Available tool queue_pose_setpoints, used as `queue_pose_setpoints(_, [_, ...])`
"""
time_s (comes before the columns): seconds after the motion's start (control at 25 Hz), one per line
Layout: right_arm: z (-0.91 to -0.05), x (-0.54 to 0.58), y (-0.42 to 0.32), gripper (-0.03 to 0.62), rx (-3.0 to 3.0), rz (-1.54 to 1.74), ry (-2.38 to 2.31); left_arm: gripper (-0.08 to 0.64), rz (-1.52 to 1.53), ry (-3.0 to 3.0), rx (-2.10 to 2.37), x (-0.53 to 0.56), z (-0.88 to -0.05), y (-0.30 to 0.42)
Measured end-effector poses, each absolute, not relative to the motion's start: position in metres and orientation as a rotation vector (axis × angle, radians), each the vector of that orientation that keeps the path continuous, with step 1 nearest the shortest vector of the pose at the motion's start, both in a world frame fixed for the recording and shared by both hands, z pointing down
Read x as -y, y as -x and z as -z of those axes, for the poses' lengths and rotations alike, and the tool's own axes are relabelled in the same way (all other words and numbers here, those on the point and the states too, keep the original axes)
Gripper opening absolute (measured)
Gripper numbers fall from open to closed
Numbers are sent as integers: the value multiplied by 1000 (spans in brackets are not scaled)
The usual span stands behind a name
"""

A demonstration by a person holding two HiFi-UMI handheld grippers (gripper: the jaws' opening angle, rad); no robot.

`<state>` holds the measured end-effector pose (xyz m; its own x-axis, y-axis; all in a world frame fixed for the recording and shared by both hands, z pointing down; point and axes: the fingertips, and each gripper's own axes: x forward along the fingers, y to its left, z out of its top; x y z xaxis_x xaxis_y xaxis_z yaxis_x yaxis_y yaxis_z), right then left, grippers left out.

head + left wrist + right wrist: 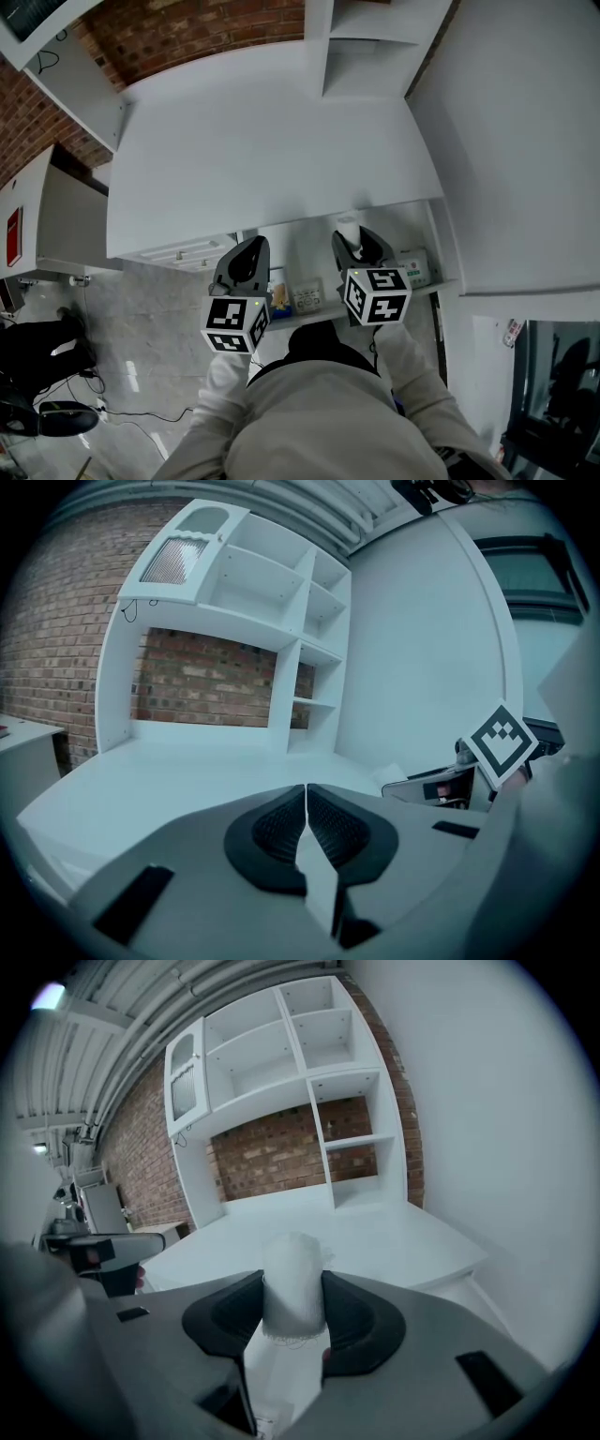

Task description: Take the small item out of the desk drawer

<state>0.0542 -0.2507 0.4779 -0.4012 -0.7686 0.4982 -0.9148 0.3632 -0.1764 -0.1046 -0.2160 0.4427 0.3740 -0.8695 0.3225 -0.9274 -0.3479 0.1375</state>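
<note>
Clamps white roll (292, 1279) upright between jaws of right gripper (353, 234), pads on opposite sides, top poking above the tips; side grip likely chosen so the soft cylinder cannot roll out. Places roll over open drawer (302, 246), near front edge of desk (272, 159), apparently clear of drawer walls. Shows jaws of left gripper (306, 794) pressed together, empty, parked over drawer's left part, probably to stay out of the way. Leaves small boxes (307, 295) in drawer. Judged: extraction nearly done, setting down remains
</note>
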Motion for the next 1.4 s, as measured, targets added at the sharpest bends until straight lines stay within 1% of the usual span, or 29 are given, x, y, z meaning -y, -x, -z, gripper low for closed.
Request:
queue_pose_setpoints(0.72, [-422,231,-77,204,2379,-570,-1654,23,-218,-2393,1609,214,-426,108])
queue_pose_setpoints(1.4, [-398,221,-83,198,2418,-496,-1712,23,-206,-2402,1624,210,-419,114])
